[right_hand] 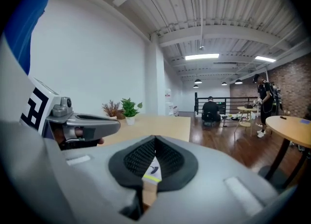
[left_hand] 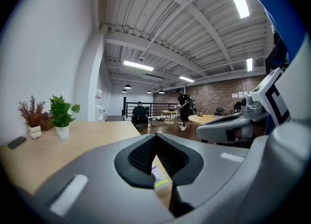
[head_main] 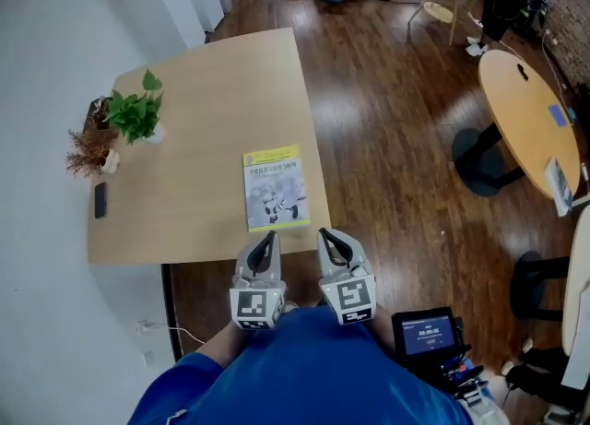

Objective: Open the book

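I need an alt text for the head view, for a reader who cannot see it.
A closed yellow book lies near the front edge of a wooden table, with the left gripper and right gripper, both shut, held side by side just before it. A potted plant and a dark phone sit at the table's left edge.

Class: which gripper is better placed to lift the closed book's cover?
Probably right: the right gripper hangs just short of the right edge of the book; the left gripper is nearer its left, likely spine, side.
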Action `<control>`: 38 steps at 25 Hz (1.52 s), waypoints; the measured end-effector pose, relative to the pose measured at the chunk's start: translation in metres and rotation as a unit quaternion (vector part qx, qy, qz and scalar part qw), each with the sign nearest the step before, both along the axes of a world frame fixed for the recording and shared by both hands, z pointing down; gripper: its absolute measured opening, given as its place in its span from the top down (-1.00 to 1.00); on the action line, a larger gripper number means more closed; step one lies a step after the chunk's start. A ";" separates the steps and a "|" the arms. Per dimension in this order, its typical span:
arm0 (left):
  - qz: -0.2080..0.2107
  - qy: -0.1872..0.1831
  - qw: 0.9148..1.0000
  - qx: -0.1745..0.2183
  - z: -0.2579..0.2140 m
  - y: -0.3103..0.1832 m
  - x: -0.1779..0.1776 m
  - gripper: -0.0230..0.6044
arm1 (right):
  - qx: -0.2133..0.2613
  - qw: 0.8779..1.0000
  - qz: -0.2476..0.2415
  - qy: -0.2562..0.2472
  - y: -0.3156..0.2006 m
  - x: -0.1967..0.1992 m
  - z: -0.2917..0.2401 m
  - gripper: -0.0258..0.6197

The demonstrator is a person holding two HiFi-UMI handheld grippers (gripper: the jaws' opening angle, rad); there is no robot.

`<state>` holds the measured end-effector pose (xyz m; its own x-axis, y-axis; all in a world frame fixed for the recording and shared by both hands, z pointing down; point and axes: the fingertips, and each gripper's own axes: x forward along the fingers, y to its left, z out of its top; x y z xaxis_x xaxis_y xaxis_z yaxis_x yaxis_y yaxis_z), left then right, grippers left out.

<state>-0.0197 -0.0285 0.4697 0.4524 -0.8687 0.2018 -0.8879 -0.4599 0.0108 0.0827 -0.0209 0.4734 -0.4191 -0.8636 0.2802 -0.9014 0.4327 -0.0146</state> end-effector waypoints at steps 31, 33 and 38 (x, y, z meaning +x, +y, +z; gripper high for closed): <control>-0.030 -0.065 0.992 -0.107 0.062 -0.113 0.043 0.90 | -0.194 0.977 -0.066 -0.066 -0.142 0.022 0.122 0.91; -0.030 -0.065 0.991 -0.111 0.065 -0.116 0.034 0.90 | -0.207 0.974 -0.069 -0.063 -0.147 0.013 0.130 0.91; -0.035 -0.064 0.989 -0.128 0.071 -0.121 0.011 0.90 | -0.231 0.971 -0.055 -0.036 -0.162 0.000 0.150 0.89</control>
